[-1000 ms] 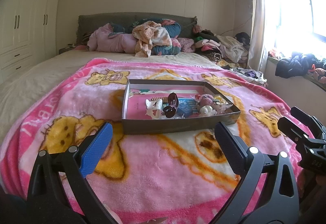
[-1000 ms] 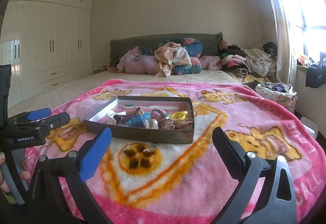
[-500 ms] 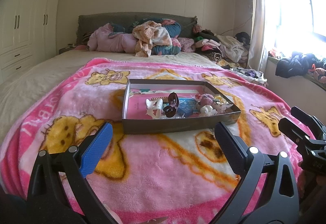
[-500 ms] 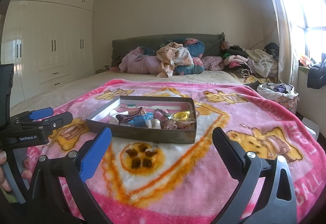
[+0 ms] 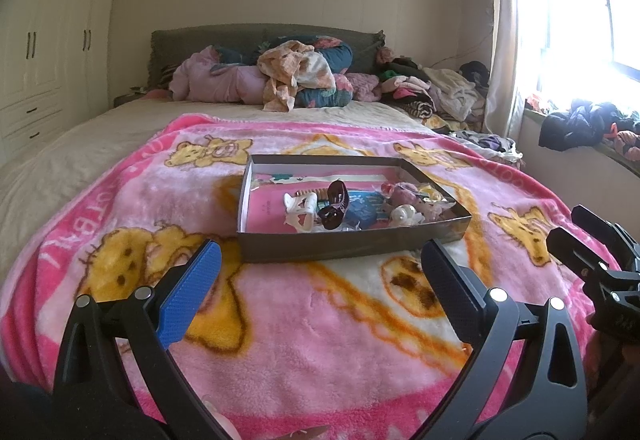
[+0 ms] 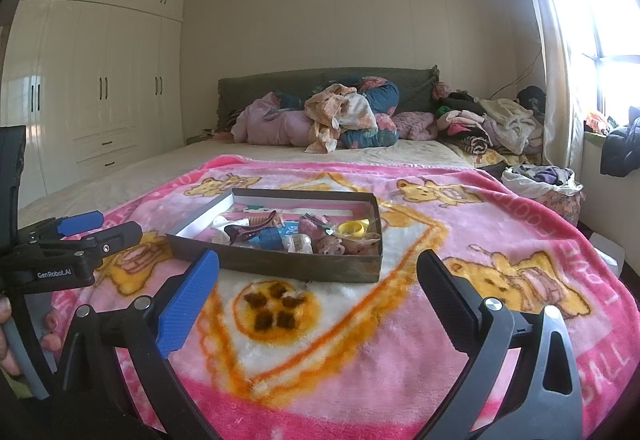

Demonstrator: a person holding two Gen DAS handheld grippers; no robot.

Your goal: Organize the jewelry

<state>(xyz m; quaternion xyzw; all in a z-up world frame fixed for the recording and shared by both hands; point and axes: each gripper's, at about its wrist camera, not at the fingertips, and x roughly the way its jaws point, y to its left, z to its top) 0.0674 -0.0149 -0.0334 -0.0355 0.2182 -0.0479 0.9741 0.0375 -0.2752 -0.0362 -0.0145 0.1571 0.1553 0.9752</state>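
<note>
A shallow grey box (image 5: 348,246) (image 6: 280,265) lies on a pink bear-print blanket (image 5: 304,324) (image 6: 360,340) on the bed. It holds jumbled hair accessories: a dark brown claw clip (image 5: 334,206) (image 6: 250,228), a white clip (image 5: 298,210), a blue item (image 5: 362,210) (image 6: 270,238), a yellow ring (image 6: 352,227) and pink pieces (image 5: 404,196). My left gripper (image 5: 318,264) is open and empty, just short of the box's near wall. My right gripper (image 6: 316,276) is open and empty, close in front of the box.
Piled clothes and pillows (image 5: 296,80) (image 6: 340,116) lie against the grey headboard. More clothes (image 5: 436,96) lie at the far right. A white wardrobe (image 6: 100,80) stands on the left. A window sill with dark clothes (image 5: 576,124) is on the right.
Both grippers have risen or tilted up slightly; more ceiling shows in both views. Both stay open. Nothing in the box has moved.
</note>
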